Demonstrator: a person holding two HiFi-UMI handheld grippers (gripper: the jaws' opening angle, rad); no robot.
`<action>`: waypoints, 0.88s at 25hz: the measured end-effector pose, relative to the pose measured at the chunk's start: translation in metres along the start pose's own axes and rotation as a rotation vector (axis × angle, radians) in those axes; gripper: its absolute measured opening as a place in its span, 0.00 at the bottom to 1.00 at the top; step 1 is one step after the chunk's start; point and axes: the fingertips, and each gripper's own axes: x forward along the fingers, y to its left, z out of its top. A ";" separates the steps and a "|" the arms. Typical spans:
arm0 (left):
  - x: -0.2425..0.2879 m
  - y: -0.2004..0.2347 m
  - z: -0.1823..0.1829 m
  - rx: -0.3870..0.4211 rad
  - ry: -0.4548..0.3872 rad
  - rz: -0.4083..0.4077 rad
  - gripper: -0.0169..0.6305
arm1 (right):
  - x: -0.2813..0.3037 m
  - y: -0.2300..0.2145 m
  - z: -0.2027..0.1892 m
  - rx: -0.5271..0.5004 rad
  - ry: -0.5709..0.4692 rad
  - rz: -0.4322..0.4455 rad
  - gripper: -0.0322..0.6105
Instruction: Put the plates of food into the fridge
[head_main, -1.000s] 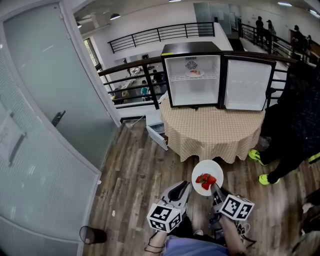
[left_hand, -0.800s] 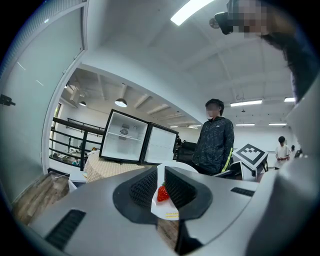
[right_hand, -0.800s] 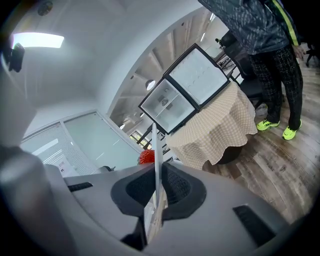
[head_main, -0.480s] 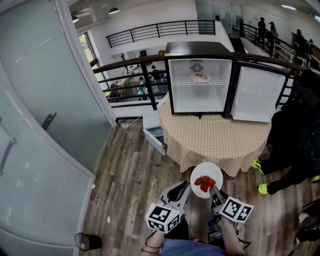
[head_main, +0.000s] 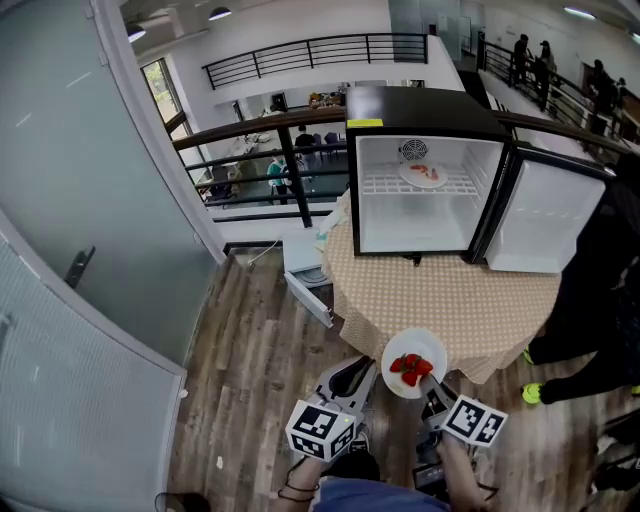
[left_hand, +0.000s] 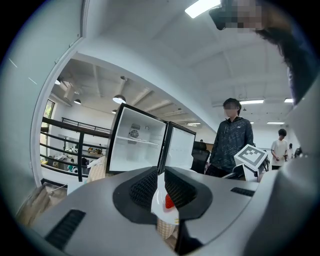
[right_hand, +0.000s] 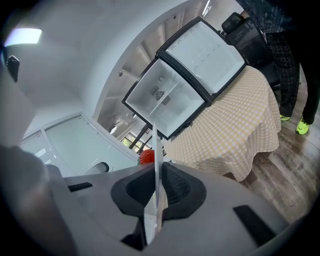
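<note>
A white plate (head_main: 415, 362) with red strawberries (head_main: 410, 366) hangs in front of me, just short of the table's near edge. My right gripper (head_main: 428, 382) is shut on its near rim; in the right gripper view the plate (right_hand: 156, 150) runs edge-on between the pads, with a strawberry (right_hand: 145, 157) beside it. My left gripper (head_main: 368, 366) floats just left of the plate, its jaws a narrow gap apart and holding nothing; the plate (left_hand: 167, 212) shows beyond that gap. The black fridge (head_main: 425, 100) stands open on the table, another plate of food (head_main: 427, 174) on its shelf.
The round table (head_main: 440, 290) wears a checkered cloth. The fridge door (head_main: 545, 215) swings out to the right. A person in dark clothes (head_main: 600, 290) stands at the table's right. A white drawer unit (head_main: 305, 275) sits on the floor at its left, a glass wall (head_main: 80, 200) farther left.
Both grippers and the plate of strawberries have moved forward towards the table and the fridge, which now look larger and nearer. The right gripper's hold on the plate is the same.
</note>
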 end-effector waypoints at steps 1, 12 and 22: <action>0.006 0.010 0.002 0.001 0.002 -0.006 0.09 | 0.011 0.002 0.003 0.007 -0.004 -0.003 0.09; 0.049 0.069 0.009 -0.017 0.031 -0.086 0.09 | 0.071 0.009 0.021 0.057 -0.030 -0.058 0.09; 0.080 0.084 0.003 -0.059 0.053 -0.112 0.09 | 0.096 -0.007 0.039 0.083 -0.016 -0.103 0.09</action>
